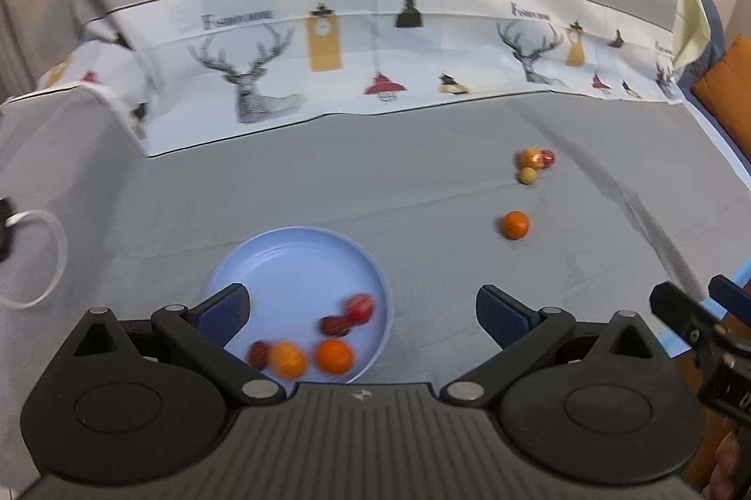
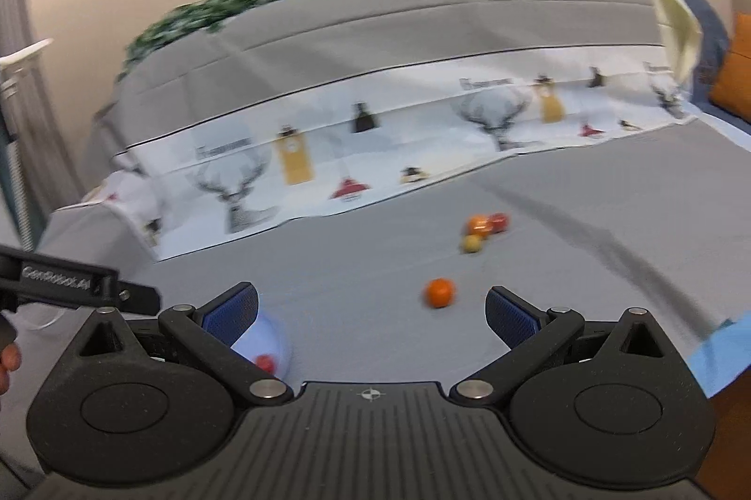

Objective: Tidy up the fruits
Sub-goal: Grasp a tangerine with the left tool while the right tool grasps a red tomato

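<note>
- Left gripper: jaws spread wide, nothing between them. It hangs over the near part of the blue plate, which lies on the grey cloth.
- The plate's far rim lies ahead of the jaws; its near part sits between and below them.
- On the plate, between the left jaws: a red fruit, a dark red one touching it, another dark red one by the left jaw, and two orange fruits side by side at the near rim. All are blurred.
- Ahead and to the right of the left jaws, a lone orange rests on the cloth, well apart from the plate.
- Further ahead, a cluster: an orange fruit, a red one touching it, a yellow one just in front.
- Right gripper: jaws also wide apart and holding nothing.
- In the right wrist view, the lone orange sits just ahead of the jaws, nearer the right one; the cluster lies beyond it.
- The plate shows partly behind the right gripper's left jaw, with one red fruit visible.
- Each gripper appears at the edge of the other's view.
- Behind the cloth, a white band printed with deer and lamps.
</note>
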Action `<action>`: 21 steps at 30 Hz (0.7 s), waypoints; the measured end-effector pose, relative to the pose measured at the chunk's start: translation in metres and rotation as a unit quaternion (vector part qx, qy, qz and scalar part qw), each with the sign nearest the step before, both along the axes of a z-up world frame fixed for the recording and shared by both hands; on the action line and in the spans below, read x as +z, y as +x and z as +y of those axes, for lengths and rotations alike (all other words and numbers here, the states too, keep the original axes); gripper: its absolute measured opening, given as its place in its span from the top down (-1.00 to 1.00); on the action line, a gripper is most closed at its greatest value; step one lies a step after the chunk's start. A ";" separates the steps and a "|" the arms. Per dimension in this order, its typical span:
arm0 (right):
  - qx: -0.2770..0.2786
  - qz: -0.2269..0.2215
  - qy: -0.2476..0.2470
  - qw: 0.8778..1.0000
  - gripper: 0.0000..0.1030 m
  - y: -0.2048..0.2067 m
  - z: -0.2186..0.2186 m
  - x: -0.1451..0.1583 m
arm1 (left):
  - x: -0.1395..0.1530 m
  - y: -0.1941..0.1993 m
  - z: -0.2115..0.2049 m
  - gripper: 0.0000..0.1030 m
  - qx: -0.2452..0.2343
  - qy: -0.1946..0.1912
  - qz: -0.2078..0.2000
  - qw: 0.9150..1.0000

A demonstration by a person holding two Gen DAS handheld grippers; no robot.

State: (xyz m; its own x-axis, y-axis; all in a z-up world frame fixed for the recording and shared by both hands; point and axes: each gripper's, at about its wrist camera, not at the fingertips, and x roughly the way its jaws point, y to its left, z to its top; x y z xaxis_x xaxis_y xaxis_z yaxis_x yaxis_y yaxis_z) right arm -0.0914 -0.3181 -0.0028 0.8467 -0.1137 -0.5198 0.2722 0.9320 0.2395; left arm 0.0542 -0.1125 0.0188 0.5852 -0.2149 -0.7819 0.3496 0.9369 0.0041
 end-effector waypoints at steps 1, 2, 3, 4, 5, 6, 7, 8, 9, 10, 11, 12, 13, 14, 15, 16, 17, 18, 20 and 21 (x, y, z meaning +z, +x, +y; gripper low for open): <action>-0.012 0.004 -0.001 1.000 -0.99 0.003 -0.011 -0.003 | -0.004 0.006 -0.010 -0.99 -0.005 0.001 0.004 1.000; -0.021 0.007 -0.001 1.000 -0.99 0.006 -0.020 -0.007 | -0.007 0.011 -0.019 -0.99 -0.011 0.000 0.008 1.000; -0.030 0.010 -0.003 1.000 -0.99 0.009 -0.029 -0.011 | -0.011 0.017 -0.030 -0.99 -0.016 0.000 0.011 1.000; -0.039 0.014 -0.005 0.999 -0.99 0.012 -0.038 -0.015 | -0.015 0.024 -0.040 -0.99 -0.022 0.001 0.015 1.000; -0.050 0.017 -0.008 0.999 -0.99 0.016 -0.048 -0.020 | -0.018 0.029 -0.050 -0.99 -0.029 0.001 0.018 0.999; -0.058 0.021 -0.011 0.998 -0.99 0.020 -0.057 -0.024 | -0.021 0.035 -0.059 -0.99 -0.036 0.000 0.020 0.999; -0.065 0.025 -0.013 0.997 -0.99 0.024 -0.065 -0.029 | -0.024 0.041 -0.071 -0.99 -0.042 0.002 0.020 0.999; -0.073 0.030 -0.015 0.997 -0.99 0.030 -0.074 -0.035 | -0.027 0.047 -0.080 -0.99 -0.047 0.003 0.019 0.999; -0.080 0.036 -0.016 0.996 -0.99 0.036 -0.083 -0.041 | -0.031 0.053 -0.090 -0.99 -0.055 0.005 0.018 0.998; -0.086 0.042 -0.015 0.995 -0.99 0.043 -0.092 -0.048 | -0.037 0.060 -0.101 -0.99 -0.062 0.010 0.018 0.998; -0.089 0.046 -0.015 0.995 -0.99 0.050 -0.100 -0.054 | -0.043 0.067 -0.112 -0.99 -0.069 0.014 0.019 0.997; -0.093 0.053 -0.017 0.994 -0.99 0.060 -0.108 -0.062 | -0.051 0.074 -0.122 -0.99 -0.079 0.018 0.021 0.997; -0.095 0.059 -0.018 0.994 -0.99 0.069 -0.116 -0.069 | -0.059 0.081 -0.132 -0.99 -0.084 0.025 0.023 0.996; -0.096 0.064 -0.020 0.993 -0.99 0.079 -0.124 -0.079 | -0.067 0.087 -0.140 -0.99 -0.086 0.031 0.027 0.995; -0.097 0.067 -0.022 0.993 -0.99 0.090 -0.130 -0.086 | -0.076 0.093 -0.148 -0.99 -0.092 0.034 0.032 0.995; -0.094 0.072 -0.024 0.993 -0.99 0.101 -0.136 -0.094 | -0.086 0.098 -0.156 -0.99 -0.098 0.037 0.037 0.994; -0.092 0.078 -0.026 0.992 -0.99 0.113 -0.142 -0.103 | -0.098 0.104 -0.164 -0.99 -0.103 0.042 0.043 0.993; -0.093 0.082 -0.028 0.992 -0.99 0.125 -0.149 -0.113 | -0.108 0.109 -0.172 -0.99 -0.110 0.047 0.046 0.992; -0.089 0.090 -0.027 0.992 -0.98 0.149 -0.160 -0.131 | -0.128 0.117 -0.186 -0.99 -0.121 0.061 0.051 0.990; -0.084 0.096 -0.026 0.991 -0.98 0.163 -0.164 -0.141 | -0.137 0.120 -0.194 -0.99 -0.128 0.066 0.052 0.988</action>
State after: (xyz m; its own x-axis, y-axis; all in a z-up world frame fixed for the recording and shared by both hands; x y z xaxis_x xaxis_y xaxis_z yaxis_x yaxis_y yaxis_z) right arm 0.0713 -0.4825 -0.1435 0.6997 -0.2763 -0.6589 0.4609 0.8792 0.1207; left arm 0.1742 -0.3062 -0.1181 0.4390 -0.2380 -0.8664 0.5802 0.8114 0.0711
